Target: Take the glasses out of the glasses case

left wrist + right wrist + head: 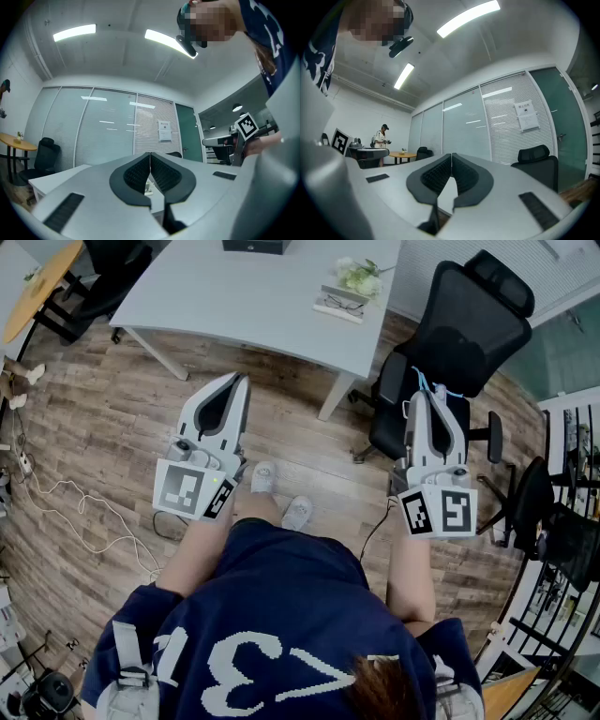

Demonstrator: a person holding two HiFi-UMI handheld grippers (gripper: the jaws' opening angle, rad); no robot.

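Writing: paper notice (527,116) on the glass wall behind the white table (253,306), print too small to read. Big white numerals on the person's navy shirt (272,615), one looks like a 3.

Glasses case (337,306) on the table's far right corner, dark-framed glasses (345,305) on it, white flowers (359,277) just behind.

Left gripper (242,379) short of the table's near edge, jaws together, nothing between. Right gripper (431,397) off the table's right side over the black office chair (459,324) — jaws also together, empty. Both well apart from the case.

Black box (255,246) at the table's far edge. White cables (66,512) on the wood floor left of the table.
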